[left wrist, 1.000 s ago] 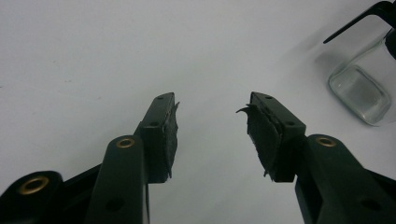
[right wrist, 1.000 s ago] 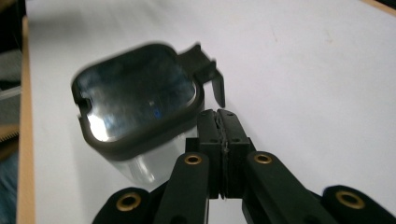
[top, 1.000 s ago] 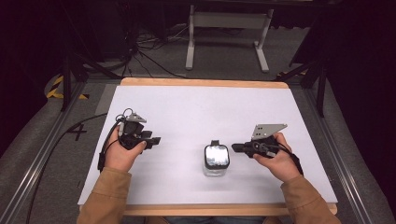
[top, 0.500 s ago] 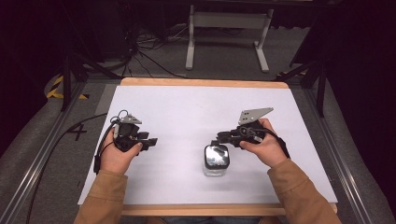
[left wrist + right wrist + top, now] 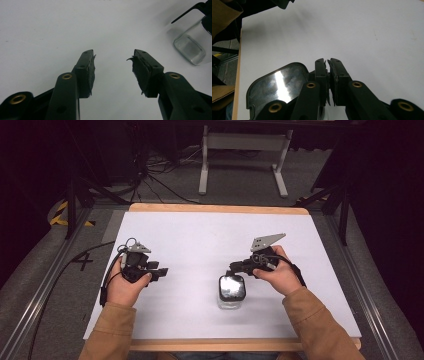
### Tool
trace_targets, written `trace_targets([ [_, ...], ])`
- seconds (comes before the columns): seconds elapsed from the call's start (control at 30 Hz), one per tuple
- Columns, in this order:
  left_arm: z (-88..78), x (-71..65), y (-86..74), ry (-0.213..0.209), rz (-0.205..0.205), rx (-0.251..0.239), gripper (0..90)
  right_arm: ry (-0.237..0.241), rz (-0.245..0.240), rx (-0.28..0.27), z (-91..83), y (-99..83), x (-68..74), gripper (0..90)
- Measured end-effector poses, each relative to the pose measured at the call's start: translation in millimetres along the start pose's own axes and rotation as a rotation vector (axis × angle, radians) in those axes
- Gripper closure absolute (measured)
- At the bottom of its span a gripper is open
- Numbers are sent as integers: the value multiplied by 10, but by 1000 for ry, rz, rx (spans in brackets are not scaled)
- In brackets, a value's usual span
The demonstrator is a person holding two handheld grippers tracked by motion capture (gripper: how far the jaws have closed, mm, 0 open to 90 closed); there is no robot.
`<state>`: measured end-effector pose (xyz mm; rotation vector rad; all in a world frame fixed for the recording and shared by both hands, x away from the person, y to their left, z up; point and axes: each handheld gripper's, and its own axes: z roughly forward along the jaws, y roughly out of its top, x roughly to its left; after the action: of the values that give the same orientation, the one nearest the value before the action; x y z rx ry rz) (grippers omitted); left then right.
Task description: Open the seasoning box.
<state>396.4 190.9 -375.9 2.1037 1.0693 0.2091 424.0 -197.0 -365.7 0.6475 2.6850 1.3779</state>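
A clear glass jar [image 5: 231,299] with a shiny black lid [image 5: 231,286] stands on the white table [image 5: 200,235], near the front and a little right of centre. My right gripper [image 5: 233,267] is shut with nothing between its jaws. It hovers just behind the lid's far edge. In the right gripper view the closed tips [image 5: 328,61] sit beside and above the lid [image 5: 277,86]. My left gripper [image 5: 163,271] rests at the left, open and empty, pointing toward the jar. The left gripper view has the open tips [image 5: 113,58] and the jar [image 5: 192,45] at upper right.
The white tabletop has a wooden rim [image 5: 215,208]. Behind it are a metal stand [image 5: 243,142] and cables on the floor [image 5: 155,175]. A cable [image 5: 65,270] trails off the table's left side from my left gripper. Tan sleeves [image 5: 312,325] enter from the bottom.
My right gripper has moved left and slightly away from the person, from the jar's right side to just behind its lid. The left gripper has barely moved.
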Motion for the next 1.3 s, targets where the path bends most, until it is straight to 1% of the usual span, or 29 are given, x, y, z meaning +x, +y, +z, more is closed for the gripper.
trace_targets([
  [0.13, -2, -12, -3, -4, -14, -2, 526, 3, 11, -1, 2, -4, -8, 854],
  [0.2, 2, -8, 0, -4, -6, 0, 527, 4, 23, -5, 1, -11, -19, 854],
  [0.27, 11, -20, 0, -5, -14, -4, 527, 5, 32, -6, 0, -13, -21, 856],
  [0.3, 13, -25, 2, -5, -11, 1, 527, 6, 36, -6, -1, -15, -23, 877],
  [0.33, 18, -23, 6, -2, 1, 4, 527, 1, 39, -6, 0, -16, -25, 878],
  [0.37, 22, -30, 8, -1, 1, 9, 527, -2, 41, -6, 0, -17, -27, 878],
  [0.4, 34, -37, 5, -5, -2, 4, 527, -1, 43, -6, 1, -17, -28, 878],
  [0.47, 41, -48, 13, -5, 7, 11, 526, -3, 50, -4, -1, -19, -26, 878],
  [0.5, 49, -59, 13, -8, 3, 11, 527, -3, 53, -5, -1, -20, -25, 878],
  [0.57, 58, -67, 20, -10, 10, 18, 527, -6, 56, -4, -1, -19, -27, 878],
  [0.67, 67, -79, 21, -12, 7, 17, 527, -12, 61, -1, 3, -16, -35, 878],
  [0.83, 68, -84, 24, -13, 14, 21, 527, -3, 64, 0, 3, -13, -32, 878],
  [0.9, 77, -98, 25, -18, 7, 18, 527, -3, 66, 2, 4, -12, -33, 878],
  [0.97, 77, -100, 31, -16, 25, 20, 527, -3, 64, 1, 8, -11, -33, 878],
  [1.0, 81, -115, 30, -21, 16, 18, 527, -2, 64, 1, 8, -10, -32, 878],
  [1.03, 81, -115, 30, -21, 16, 18, 528, -1, 64, 2, 7, -10, -33, 878],
  [1.1, 88, -158, 42, -30, 23, 19, 532, 0, 66, 2, 7, -11, -34, 878],
  [1.13, 85, -165, 49, -25, 31, 25, 532, 0, 68, 2, 7, -11, -34, 878],
  [1.17, 95, -176, 51, -33, 31, 22, 533, 1, 69, 1, 8, -11, -35, 878],
  [1.2, 94, -180, 55, -33, 34, 33, 533, 1, 70, 2, 8, -11, -36, 879],
  [1.3, 105, -190, 55, -36, 33, 28, 536, 0, 72, 2, 8, -12, -40, 878],
])
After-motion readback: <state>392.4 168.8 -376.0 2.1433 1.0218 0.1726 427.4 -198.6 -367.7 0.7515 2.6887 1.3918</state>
